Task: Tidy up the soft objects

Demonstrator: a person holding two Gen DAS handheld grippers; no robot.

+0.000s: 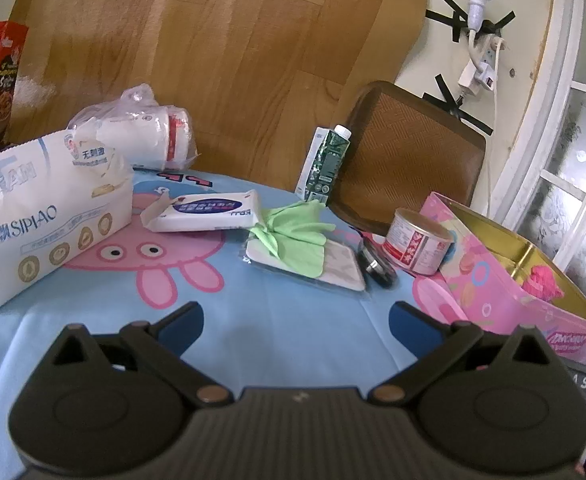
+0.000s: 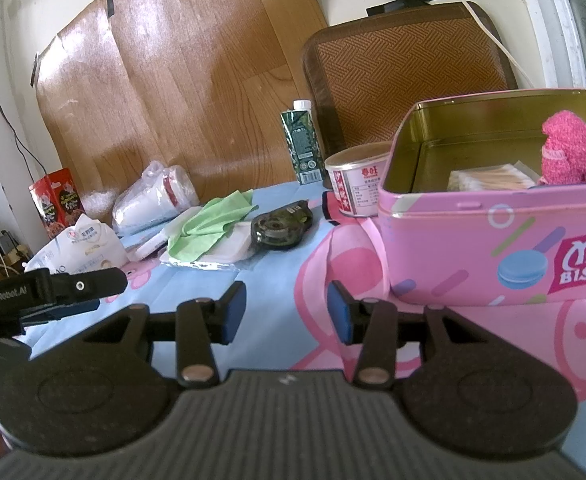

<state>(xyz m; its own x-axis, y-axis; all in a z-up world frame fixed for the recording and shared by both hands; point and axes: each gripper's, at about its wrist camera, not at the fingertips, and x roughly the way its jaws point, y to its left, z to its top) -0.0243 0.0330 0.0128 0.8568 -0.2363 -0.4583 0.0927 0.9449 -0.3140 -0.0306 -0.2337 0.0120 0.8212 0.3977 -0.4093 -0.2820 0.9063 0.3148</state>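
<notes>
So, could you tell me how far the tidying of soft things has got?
Done: the pink plush toy sits in the pink biscuit tin. In hand: nothing; the left hand-held gripper and right hand-held gripper are open. Left: the green cloth lies on the table.

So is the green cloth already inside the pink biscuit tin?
No, the green cloth lies on the white pack on the table, outside the pink biscuit tin.

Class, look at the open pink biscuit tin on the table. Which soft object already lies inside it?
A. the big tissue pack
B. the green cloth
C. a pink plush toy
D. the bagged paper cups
C: a pink plush toy sits inside the pink biscuit tin, while the green cloth lies outside it on the table.
</notes>
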